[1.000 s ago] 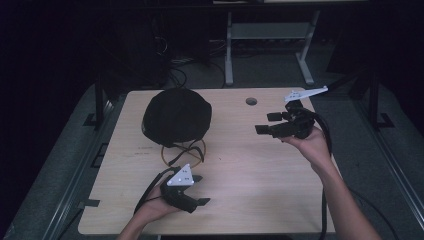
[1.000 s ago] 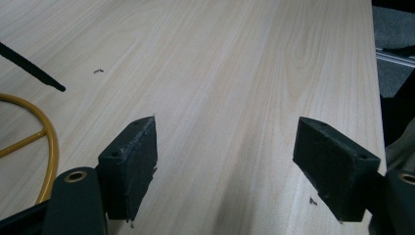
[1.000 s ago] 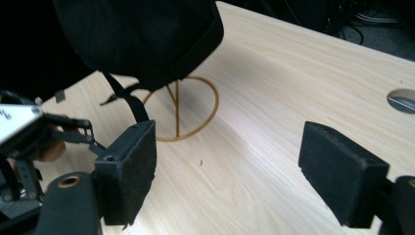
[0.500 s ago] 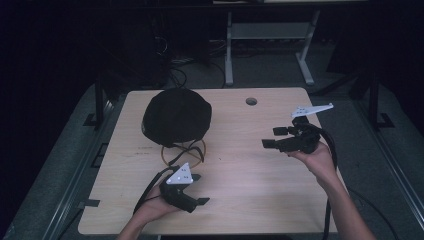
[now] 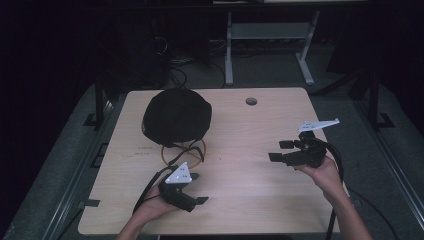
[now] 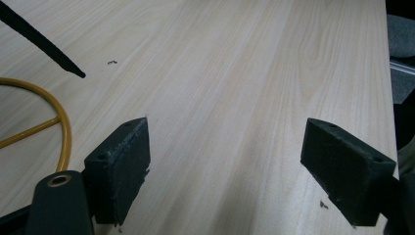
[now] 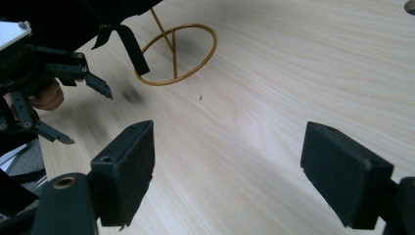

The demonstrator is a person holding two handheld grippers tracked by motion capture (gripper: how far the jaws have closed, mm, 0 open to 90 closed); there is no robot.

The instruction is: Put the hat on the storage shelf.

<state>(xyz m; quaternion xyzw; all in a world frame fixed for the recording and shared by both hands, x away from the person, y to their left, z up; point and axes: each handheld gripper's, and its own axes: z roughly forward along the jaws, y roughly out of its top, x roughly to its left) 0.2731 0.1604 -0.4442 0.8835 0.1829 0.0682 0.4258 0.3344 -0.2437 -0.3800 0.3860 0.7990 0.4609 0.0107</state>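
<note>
On the table's [image 5: 240, 210] left half, a black cap [image 5: 176, 117] sits on its gold wire stand [image 5: 183, 151], untouched. Nearer, the left gripper [image 5: 197, 189] rests, jaws wide, empty. At right, the right gripper [image 5: 281, 151], also wide, has drawn back from the far edge toward the person, so no grasp looks imminent.

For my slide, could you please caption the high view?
Two open hand-held grippers, left and right, flank a black hat on its stand.
</note>
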